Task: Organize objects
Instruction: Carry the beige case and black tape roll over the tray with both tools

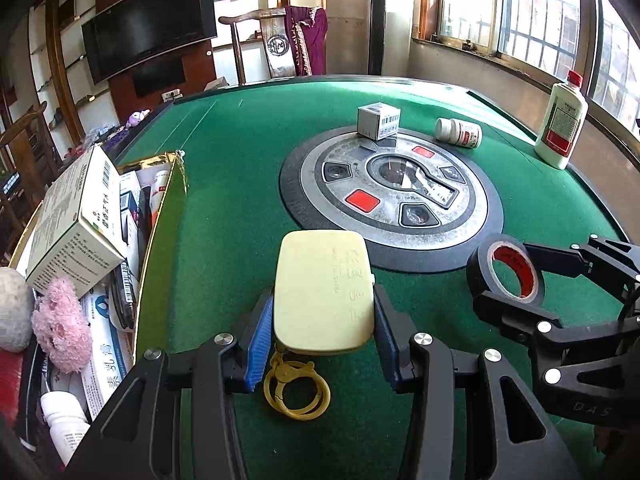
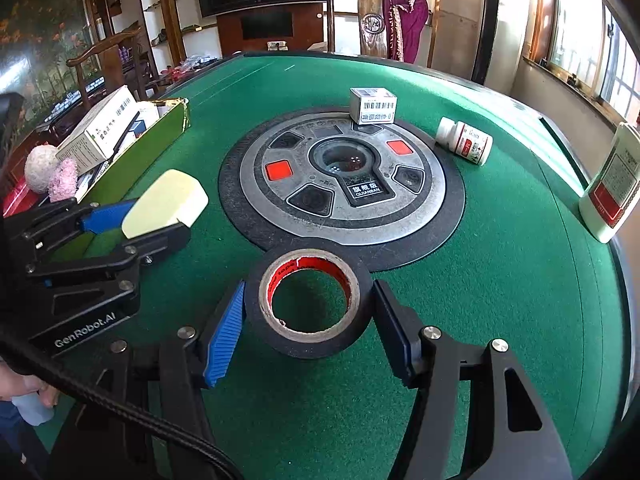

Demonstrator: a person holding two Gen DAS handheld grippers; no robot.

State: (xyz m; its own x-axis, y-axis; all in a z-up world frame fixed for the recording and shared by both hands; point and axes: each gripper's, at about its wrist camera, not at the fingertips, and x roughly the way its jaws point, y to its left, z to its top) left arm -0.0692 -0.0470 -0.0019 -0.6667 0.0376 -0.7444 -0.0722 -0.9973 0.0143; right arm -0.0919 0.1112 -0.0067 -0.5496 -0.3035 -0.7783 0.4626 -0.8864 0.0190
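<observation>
A pale yellow flat case [image 1: 320, 272] sits between the blue-padded fingers of my left gripper [image 1: 323, 295], whose pads press on both of its long sides. A yellow key ring [image 1: 296, 388] hangs from the case's near end onto the green felt. In the right wrist view the same case [image 2: 168, 196] shows in the left gripper [image 2: 160, 216] at the left. My right gripper [image 2: 309, 288] is shut on a black tape roll [image 2: 308, 340] with a red inner core. From the left wrist view the tape roll [image 1: 480, 264] is tilted in the right gripper [image 1: 504, 274].
An open green-sided box [image 1: 160, 216] at the table's left edge holds cartons, a bottle and fluffy toys [image 1: 60, 324]. A round console [image 2: 340, 184] fills the table's middle. Beyond it stand a small white carton [image 2: 372, 105], a lying pill bottle [image 2: 464, 142] and a tall white bottle [image 2: 610, 184].
</observation>
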